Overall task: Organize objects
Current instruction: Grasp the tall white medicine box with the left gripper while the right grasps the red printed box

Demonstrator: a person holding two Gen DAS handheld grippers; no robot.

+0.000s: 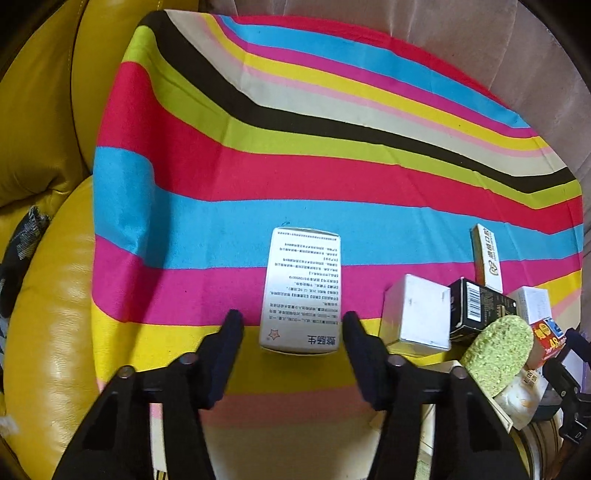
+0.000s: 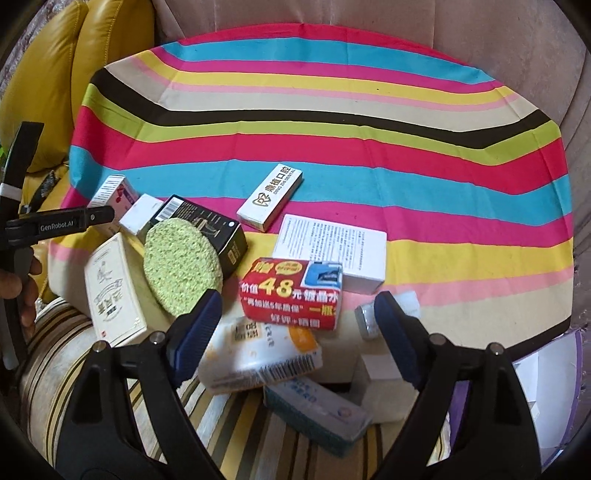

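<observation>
My left gripper (image 1: 293,323) is open, its fingers on either side of the near end of a white printed box (image 1: 301,291) lying flat on the striped cloth (image 1: 258,177), not touching it. My right gripper (image 2: 295,306) is open and empty above a pile: a red box with "48" (image 2: 291,291), a white packet with a barcode (image 2: 258,354), a light blue box (image 2: 317,410). A green sponge disc (image 2: 181,262) leans on a black box (image 2: 207,225). A white dental box (image 2: 271,195) and a flat white box (image 2: 332,254) lie beyond.
A cream box (image 2: 112,284) stands at the pile's left, with small white boxes (image 2: 138,216) behind it. A yellow leather cushion (image 1: 48,295) borders the cloth on the left. Beige upholstery (image 2: 406,33) rises behind. Striped fabric (image 2: 236,424) lies under the pile.
</observation>
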